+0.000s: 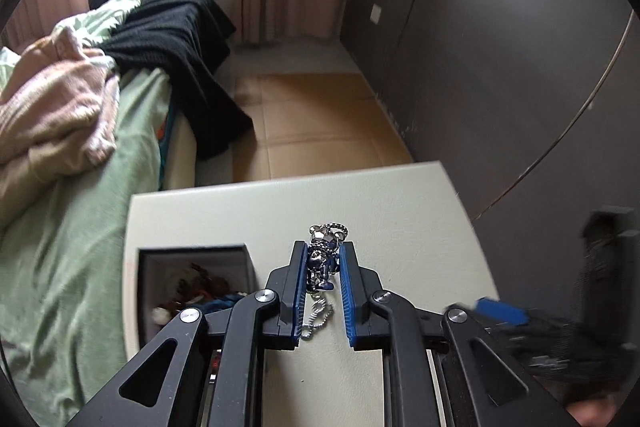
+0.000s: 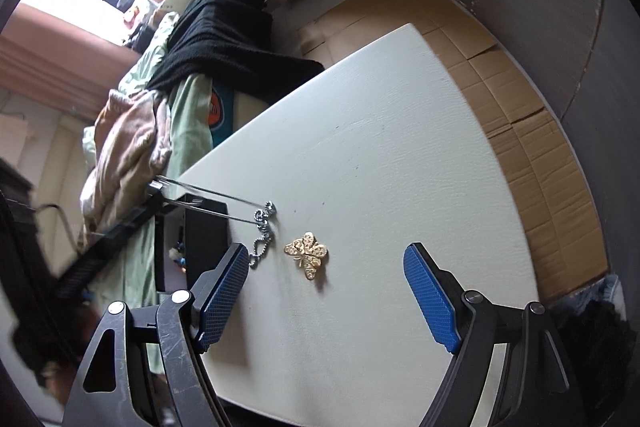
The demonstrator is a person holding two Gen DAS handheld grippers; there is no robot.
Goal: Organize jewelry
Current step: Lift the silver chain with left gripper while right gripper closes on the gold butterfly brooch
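Observation:
My left gripper (image 1: pixel 323 254) is shut on a silver and blue bear pendant (image 1: pixel 323 259) whose ball chain (image 1: pixel 318 319) hangs down to the white table (image 1: pixel 400 211). In the right wrist view the chain (image 2: pixel 262 231) trails on the table by blurred streaks of the left gripper. A gold butterfly brooch (image 2: pixel 307 254) lies on the table between the fingers of my right gripper (image 2: pixel 326 291), which is open, empty and above it. A dark jewelry box (image 1: pixel 192 279) with colourful pieces inside stands open at the table's left.
A bed with green sheet (image 1: pixel 80 227), pink blanket and black knit throw lies left of the table. Cardboard (image 2: pixel 520 115) covers the floor beyond the table. A dark wall (image 1: pixel 500 47) stands to the right. The right gripper shows blurred in the left wrist view (image 1: pixel 520 323).

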